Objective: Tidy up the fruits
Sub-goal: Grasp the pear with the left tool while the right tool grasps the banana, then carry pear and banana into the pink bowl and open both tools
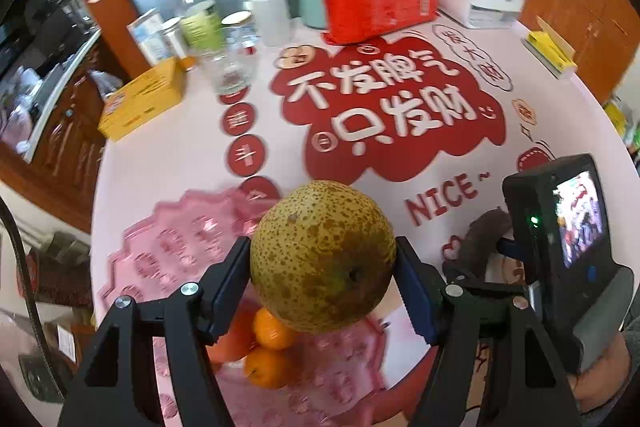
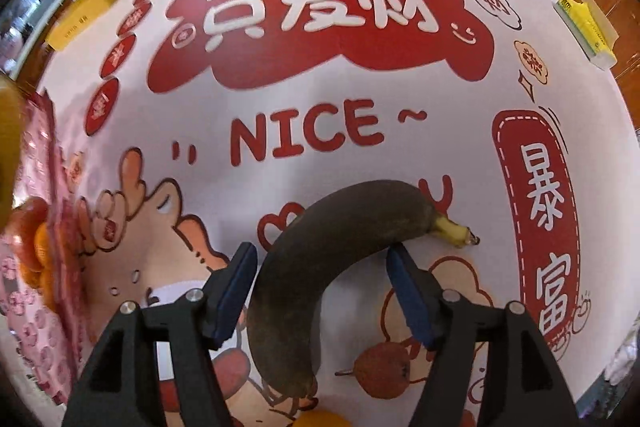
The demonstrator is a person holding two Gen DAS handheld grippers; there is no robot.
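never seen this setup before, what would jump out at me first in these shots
A big speckled green-brown pear fills the left wrist view, clamped in the left tool above a pink tray holding small oranges. In the right wrist view, a blackened banana lies on the table between the open right tool fingers. Under everything spreads the red and white printed tablecloth.

Right tongs (image 2: 322,291) spread over a blackened banana (image 2: 320,259) lying on the bench (image 2: 460,147), pads clear; small red fruit (image 2: 382,369) at five o'clock.
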